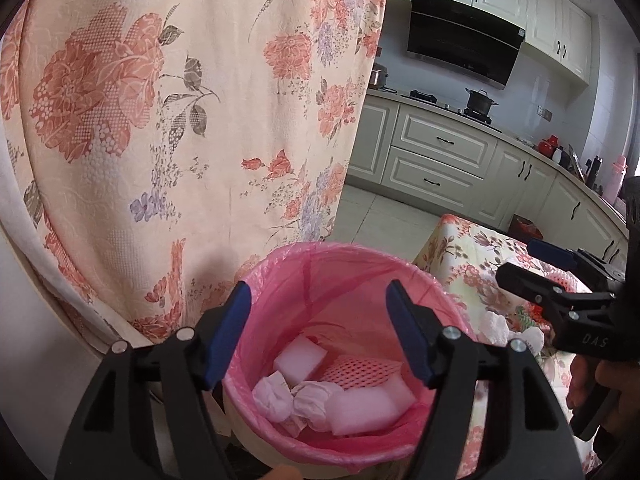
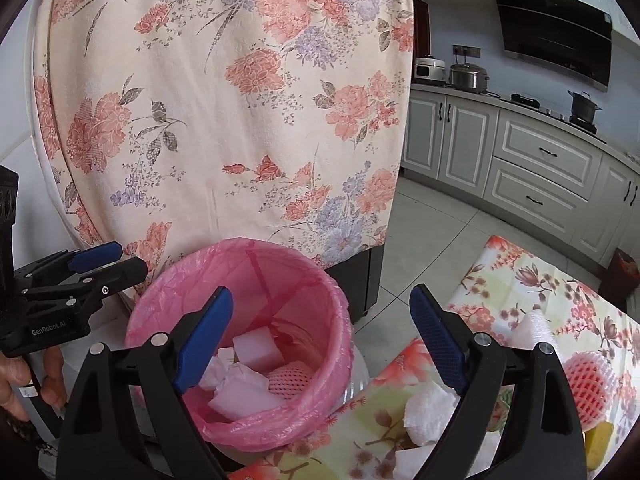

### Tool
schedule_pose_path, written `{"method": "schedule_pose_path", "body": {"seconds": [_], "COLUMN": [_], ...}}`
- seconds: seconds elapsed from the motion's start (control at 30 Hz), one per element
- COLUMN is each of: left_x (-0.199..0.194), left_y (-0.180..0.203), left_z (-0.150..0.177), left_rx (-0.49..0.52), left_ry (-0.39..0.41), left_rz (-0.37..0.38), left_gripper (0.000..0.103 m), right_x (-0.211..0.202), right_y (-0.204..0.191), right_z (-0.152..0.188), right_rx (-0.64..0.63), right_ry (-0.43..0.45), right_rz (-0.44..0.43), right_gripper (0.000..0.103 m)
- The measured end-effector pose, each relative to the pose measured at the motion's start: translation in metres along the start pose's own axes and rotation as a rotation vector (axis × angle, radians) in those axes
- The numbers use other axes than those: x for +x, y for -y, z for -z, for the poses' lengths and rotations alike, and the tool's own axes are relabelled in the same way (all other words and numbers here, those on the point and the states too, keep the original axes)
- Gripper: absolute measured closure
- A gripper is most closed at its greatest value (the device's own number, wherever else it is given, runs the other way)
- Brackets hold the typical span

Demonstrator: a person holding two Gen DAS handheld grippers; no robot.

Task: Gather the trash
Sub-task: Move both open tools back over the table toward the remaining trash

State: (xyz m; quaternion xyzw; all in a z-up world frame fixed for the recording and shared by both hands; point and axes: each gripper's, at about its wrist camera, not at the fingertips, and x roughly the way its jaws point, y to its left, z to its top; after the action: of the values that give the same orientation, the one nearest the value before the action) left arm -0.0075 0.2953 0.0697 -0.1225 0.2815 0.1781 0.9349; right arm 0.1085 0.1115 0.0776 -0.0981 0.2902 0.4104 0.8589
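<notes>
Kitchen floor, pink-lined bin [image 1: 340, 344] holding trash below empty, spread left gripper [image 1: 320, 336], right gripper [image 2: 320, 344] wide

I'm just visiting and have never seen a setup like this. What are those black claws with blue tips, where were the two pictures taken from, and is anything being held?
There is no robot here: a person holds a two-finger gripper in each hand, and each gripper carries a wide-angle camera looking along its fingers. One picture comes from the left gripper, the other from the right gripper; each also shows the other at its edge. Both hover open and empty over a bin lined with a pink bag, which already holds white foam blocks, crumpled tissue and a pink foam net. On the flowered table beside it lie more scraps: white foam and another net.
</notes>
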Motion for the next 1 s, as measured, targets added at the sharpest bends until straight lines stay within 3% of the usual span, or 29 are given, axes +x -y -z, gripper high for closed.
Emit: {"method": "schedule_pose_path", "body": {"seconds": [0.17, 1.0], "left_x": [-0.001, 0.006], "left_y": [0.012, 0.14], "left_z": [0.001, 0.022], "left_rx": [-0.002, 0.147], "left_ry": [0.005, -0.046], "left_rz": [0.017, 0.16], "left_gripper": [0.028, 0.028], "right_x": [-0.021, -0.132], "right_y": [0.024, 0.177], "right_z": [0.012, 0.115], "right_rx": [0.039, 0.269], "right_ry": [0.017, 0.016], "right_rz": [0.05, 0.325], "right_gripper": [0.018, 0.018]}}
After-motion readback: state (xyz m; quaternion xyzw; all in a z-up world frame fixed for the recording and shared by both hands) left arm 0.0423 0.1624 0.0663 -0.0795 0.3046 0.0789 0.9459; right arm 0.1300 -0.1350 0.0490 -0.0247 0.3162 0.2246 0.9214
